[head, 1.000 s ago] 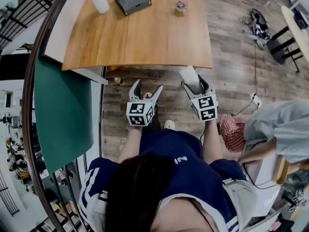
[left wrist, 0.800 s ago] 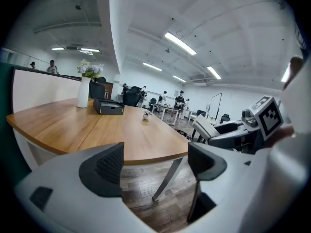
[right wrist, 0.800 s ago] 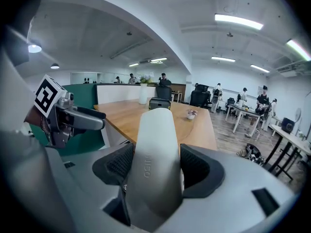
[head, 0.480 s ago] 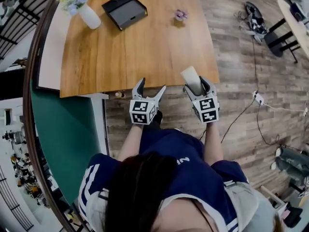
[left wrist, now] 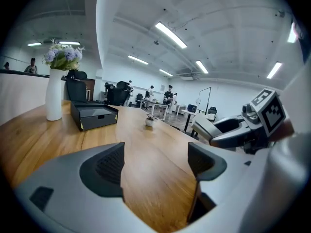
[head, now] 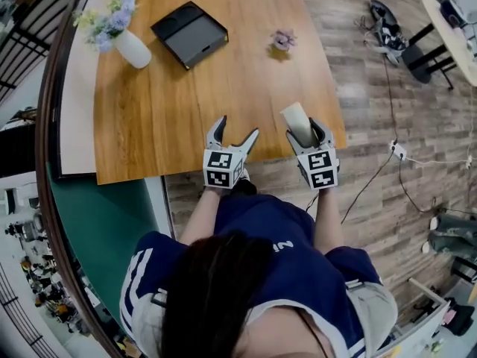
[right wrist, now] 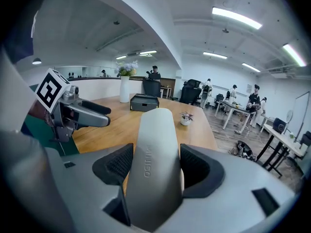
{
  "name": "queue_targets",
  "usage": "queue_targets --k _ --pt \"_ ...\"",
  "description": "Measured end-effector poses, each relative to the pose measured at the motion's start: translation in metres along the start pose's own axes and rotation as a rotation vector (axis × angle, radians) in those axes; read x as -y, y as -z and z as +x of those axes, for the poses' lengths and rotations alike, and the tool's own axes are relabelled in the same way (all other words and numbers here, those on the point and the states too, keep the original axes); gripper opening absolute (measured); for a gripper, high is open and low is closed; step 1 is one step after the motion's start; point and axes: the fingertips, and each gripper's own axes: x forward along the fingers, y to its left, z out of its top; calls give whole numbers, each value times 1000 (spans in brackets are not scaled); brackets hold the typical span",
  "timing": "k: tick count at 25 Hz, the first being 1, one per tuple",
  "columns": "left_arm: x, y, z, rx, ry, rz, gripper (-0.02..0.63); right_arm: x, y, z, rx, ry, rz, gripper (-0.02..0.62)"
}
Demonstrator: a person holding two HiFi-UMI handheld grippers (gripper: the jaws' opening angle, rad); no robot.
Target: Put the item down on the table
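Pale tube (right wrist: 156, 149) clenched in right claw (head: 306, 132), over bench (head: 186, 88) near edge; left claw (head: 235, 129) at 9 o'clock, released, empty.

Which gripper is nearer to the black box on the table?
Left. The left gripper sits over the near edge of the table, the black box ahead to its left; the right gripper, holding the pale item, is farther right.

left tongs (head: 237, 127) spread, right tongs (head: 304, 129) seemingly clamped
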Motion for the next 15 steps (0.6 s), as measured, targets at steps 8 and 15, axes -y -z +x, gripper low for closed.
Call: queue_targets --k 8,15 --pt "-32 -13 22 -9 46 18 399 4 -14 26 -19 52 33 311" --pt "-42 -10 32 -27 53 4 399 33 -19 36 -85 65 13 311"
